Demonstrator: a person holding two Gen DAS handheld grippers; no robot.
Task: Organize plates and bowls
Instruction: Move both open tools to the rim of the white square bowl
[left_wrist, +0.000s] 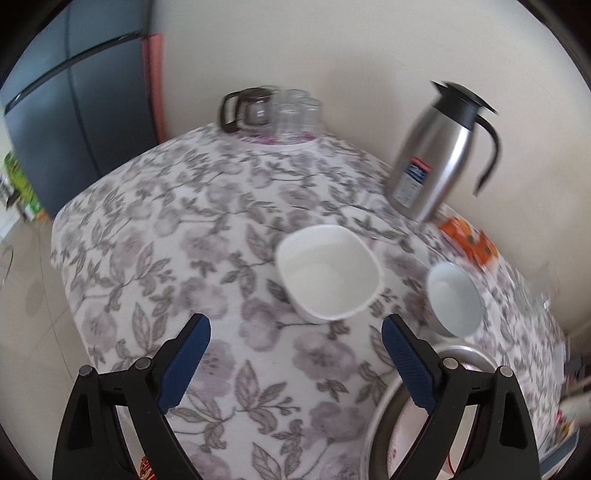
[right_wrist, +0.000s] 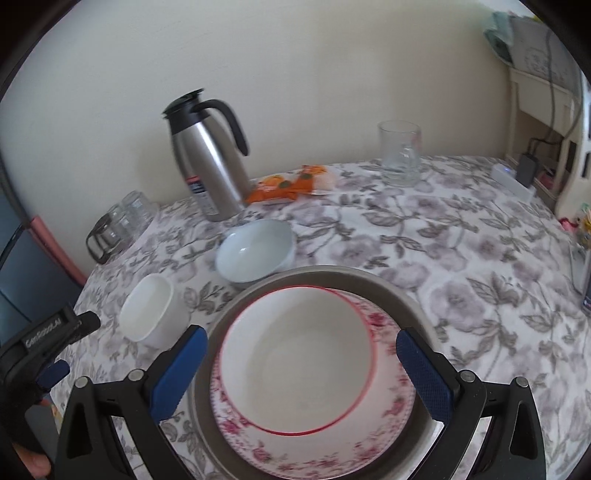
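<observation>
On the floral tablecloth (left_wrist: 221, 258), beyond the left gripper (left_wrist: 295, 354) with jaws spread and empty like the right gripper's (right_wrist: 301, 365), sits the square white bowl (left_wrist: 328, 271), likely light, glazed-slick and breakable, best pinched across its rim.

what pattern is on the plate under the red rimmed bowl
Pink-red flowers on white, around the flat ceramic plate's border, under the round red-rimmed white bowl. Clearest in the right wrist view.

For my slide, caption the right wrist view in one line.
Open right gripper poised over a red-rimmed bowl stacked on a floral plate and grey plate.
</observation>
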